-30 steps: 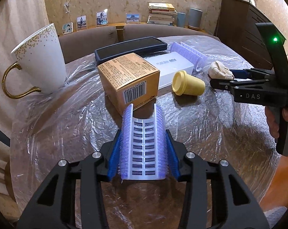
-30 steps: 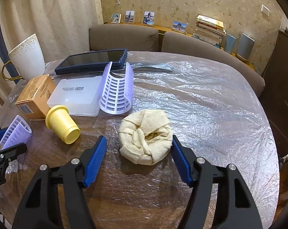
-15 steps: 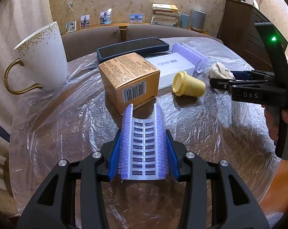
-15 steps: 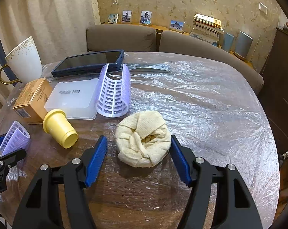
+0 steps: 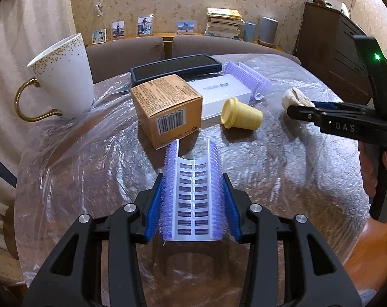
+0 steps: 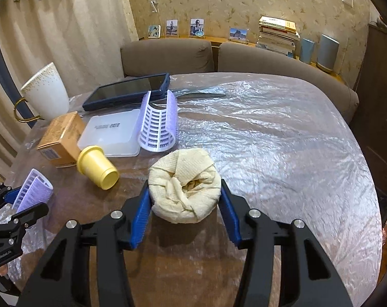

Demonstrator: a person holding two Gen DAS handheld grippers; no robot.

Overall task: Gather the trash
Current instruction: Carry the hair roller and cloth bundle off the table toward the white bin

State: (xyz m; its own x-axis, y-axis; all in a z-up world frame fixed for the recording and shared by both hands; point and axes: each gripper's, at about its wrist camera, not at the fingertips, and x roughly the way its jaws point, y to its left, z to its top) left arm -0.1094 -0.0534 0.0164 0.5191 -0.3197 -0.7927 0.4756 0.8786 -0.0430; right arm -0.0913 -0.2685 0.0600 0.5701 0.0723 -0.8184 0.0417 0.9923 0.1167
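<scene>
My left gripper [image 5: 193,204] is shut on a purple bristled plastic piece [image 5: 193,199] and holds it above the plastic-covered table; it also shows in the right wrist view [image 6: 32,192]. My right gripper [image 6: 184,204] is shut on a crumpled cream paper towel [image 6: 184,186], also seen from the side in the left wrist view [image 5: 295,99]. A yellow plastic cup [image 5: 240,115] lies on its side between the grippers. A second purple bristled piece [image 6: 158,125] stands behind the towel.
A brown cardboard box [image 5: 167,105], a white plastic box [image 5: 221,94], a dark tablet [image 5: 175,67] and a white mug with a gold handle [image 5: 62,87] stand on the left half of the table. A plastic sheet [image 6: 270,133] covers the table. Sofa backs lie beyond.
My right gripper has closed its fingers onto the paper towel, which was lying between open fingers before. My left gripper keeps its hold and has barely moved.
</scene>
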